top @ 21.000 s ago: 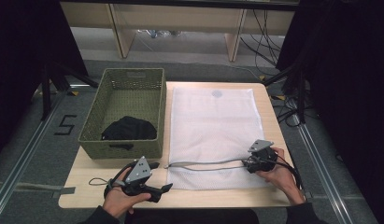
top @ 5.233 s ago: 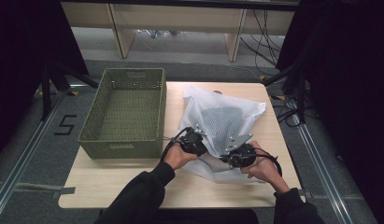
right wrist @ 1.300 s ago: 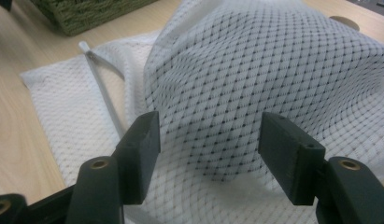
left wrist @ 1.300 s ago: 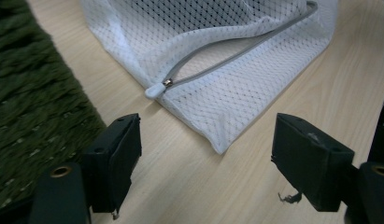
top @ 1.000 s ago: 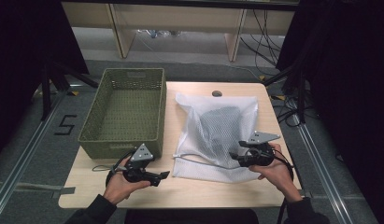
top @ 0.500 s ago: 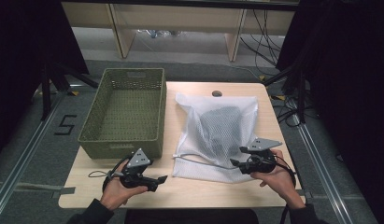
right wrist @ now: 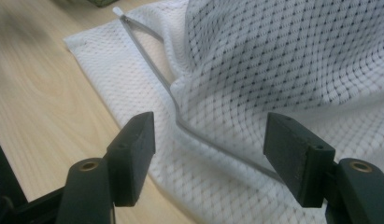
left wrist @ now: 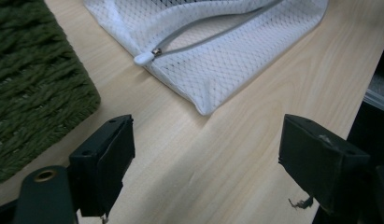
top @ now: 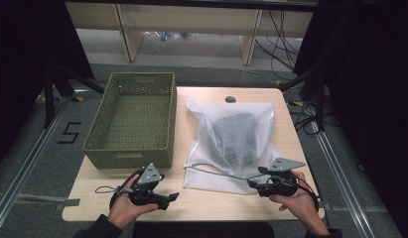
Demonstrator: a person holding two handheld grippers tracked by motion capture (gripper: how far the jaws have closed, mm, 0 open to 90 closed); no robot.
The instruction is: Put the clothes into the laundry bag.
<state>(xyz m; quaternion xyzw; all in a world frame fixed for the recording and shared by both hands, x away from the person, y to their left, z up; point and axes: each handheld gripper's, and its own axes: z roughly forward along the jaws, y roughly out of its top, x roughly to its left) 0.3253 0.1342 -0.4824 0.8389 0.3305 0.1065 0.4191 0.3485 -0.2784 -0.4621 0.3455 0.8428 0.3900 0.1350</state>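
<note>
A white mesh bag [top: 231, 144] lies on the table with a dark garment [top: 235, 136] inside it. Its grey zipper [top: 216, 171] runs along the near edge, and the zipper pull [left wrist: 145, 57] rests at the left end. My left gripper [top: 169, 198] stands open over bare wood at the front left, short of the bag's corner [left wrist: 203, 105]. My right gripper [top: 253, 183] is open at the bag's near right corner. Its jaws have just been opening, and the mesh and zipper [right wrist: 217, 144] lie beyond them with nothing pressed between.
An empty green woven basket [top: 129, 153] stands at the table's left, its wall [left wrist: 35, 93] close to my left gripper. The table's front edge [top: 211, 215] lies just below both hands. A dark round hole [top: 231, 99] sits in the tabletop behind the bag.
My right hand has drawn back toward the front edge of the table and sunk a little. The left hand has stayed about where it was.
</note>
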